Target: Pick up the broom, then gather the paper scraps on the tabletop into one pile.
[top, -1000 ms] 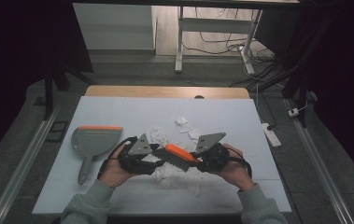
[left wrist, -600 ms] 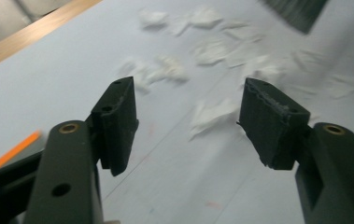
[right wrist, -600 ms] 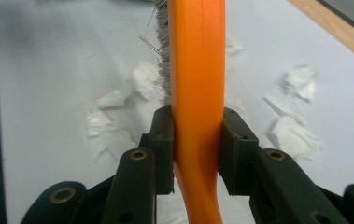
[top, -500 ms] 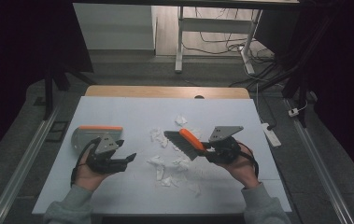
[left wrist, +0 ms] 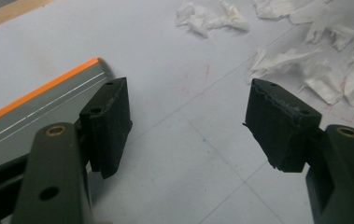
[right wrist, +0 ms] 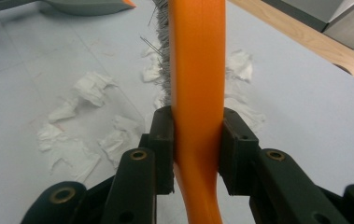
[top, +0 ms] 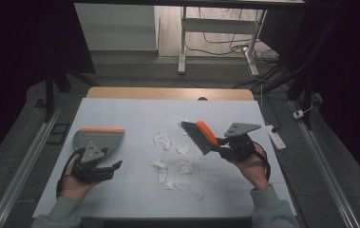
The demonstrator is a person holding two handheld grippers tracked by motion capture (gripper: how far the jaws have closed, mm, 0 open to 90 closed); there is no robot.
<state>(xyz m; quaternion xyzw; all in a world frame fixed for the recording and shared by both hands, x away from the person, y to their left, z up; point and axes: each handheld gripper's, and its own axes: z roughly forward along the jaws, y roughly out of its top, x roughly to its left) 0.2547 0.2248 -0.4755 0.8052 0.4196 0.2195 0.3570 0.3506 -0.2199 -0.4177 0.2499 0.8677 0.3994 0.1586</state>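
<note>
Two tools share our work: the right gripper [right wrist: 197,140] pinches the orange-handled grey-bristled brush [top: 199,135] over torn white paper scraps [top: 177,166], while the left gripper [left wrist: 193,126], jaws just opened and empty, nears the grey orange-edged dustpan [top: 99,137].

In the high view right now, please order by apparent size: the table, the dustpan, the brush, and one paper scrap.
1. table
2. dustpan, partly hidden by the left claw
3. brush, somewhat smaller
4. paper scrap

Both black tongs [top: 112,167] [top: 218,142] carry grey triangular plates and brass-ringed screw holes; sleeves [top: 59,213] look grey-green.
</note>
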